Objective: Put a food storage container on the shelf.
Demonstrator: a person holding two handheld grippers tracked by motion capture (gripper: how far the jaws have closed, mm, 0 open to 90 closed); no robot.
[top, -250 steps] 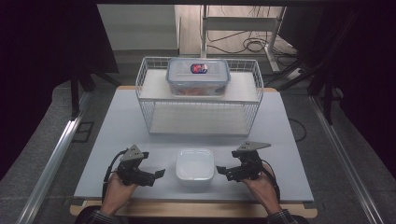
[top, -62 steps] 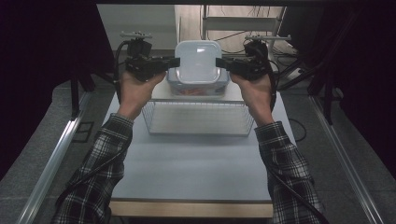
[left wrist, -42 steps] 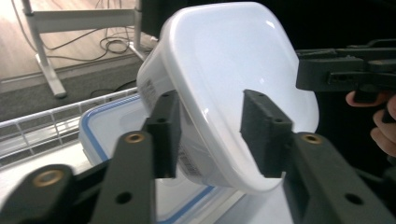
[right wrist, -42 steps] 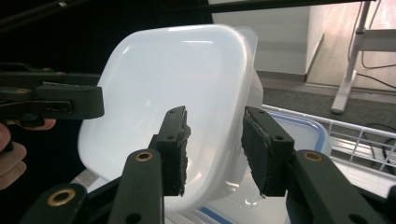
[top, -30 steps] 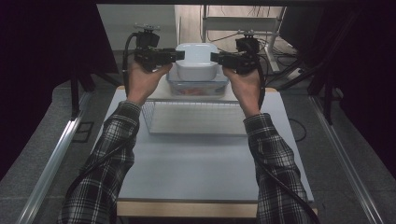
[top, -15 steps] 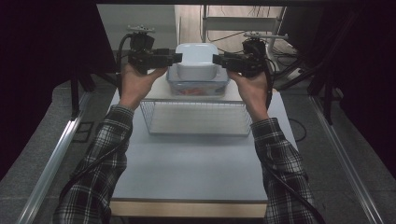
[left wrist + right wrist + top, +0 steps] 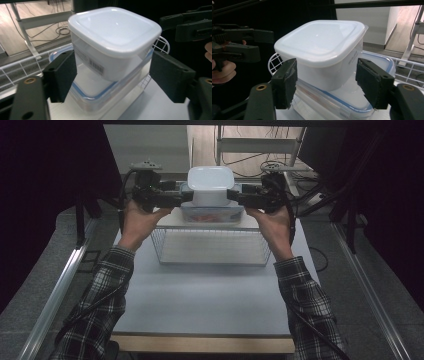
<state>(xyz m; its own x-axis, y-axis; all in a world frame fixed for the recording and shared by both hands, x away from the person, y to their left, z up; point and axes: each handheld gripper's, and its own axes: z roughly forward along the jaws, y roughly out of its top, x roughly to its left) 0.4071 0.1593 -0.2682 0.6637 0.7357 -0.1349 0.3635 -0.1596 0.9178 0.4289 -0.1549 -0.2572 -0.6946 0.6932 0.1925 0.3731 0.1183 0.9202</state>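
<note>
The square white plastic container with its white lid (image 7: 210, 185) sits stacked on the flat clear blue-rimmed food box (image 7: 212, 213), which rests on top of the white wire rack (image 7: 212, 245) at the far side of the surface. The left hand-held gripper (image 7: 181, 198) and right hand-held gripper (image 7: 236, 197) flank it, their jaws just opened and apart, pads off its walls. Pulling back crookedly, a pad could likely catch the container and slide it off the smooth lid.
</note>
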